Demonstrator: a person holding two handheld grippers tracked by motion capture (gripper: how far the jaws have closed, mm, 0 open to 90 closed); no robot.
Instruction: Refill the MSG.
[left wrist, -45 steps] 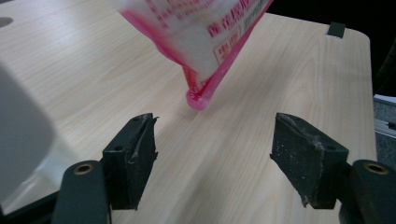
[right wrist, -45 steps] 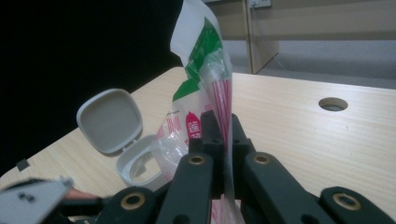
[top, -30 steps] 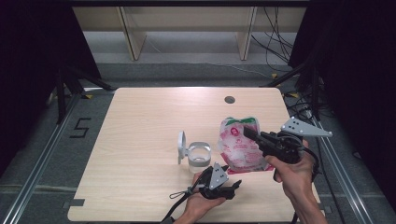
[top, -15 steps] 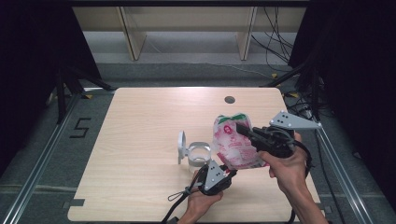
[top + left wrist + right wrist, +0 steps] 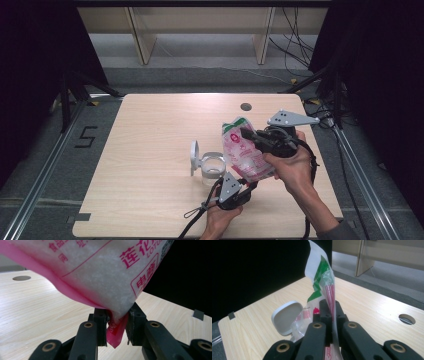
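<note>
The pink bag (image 5: 246,152) of white granules hangs above the table (image 5: 150,150), just right of the clear jar (image 5: 212,167) with its white hinged lid (image 5: 194,156) flipped up. The left gripper (image 5: 240,189) pinches the bag's bottom corner (image 5: 115,336); the right gripper (image 5: 248,134) clamps the upper edge (near the green-printed top (image 5: 320,277)). This looks like the pouring setup: next, tilt the opening over the jar's mouth without spilling.

Bare wooden surface (image 5: 150,150) and its surroundings

A round hole (image 5: 245,106) sits near its far edge; pale shelving (image 5: 200,25) stands beyond it, cables (image 5: 295,30) trailing beside.
</note>
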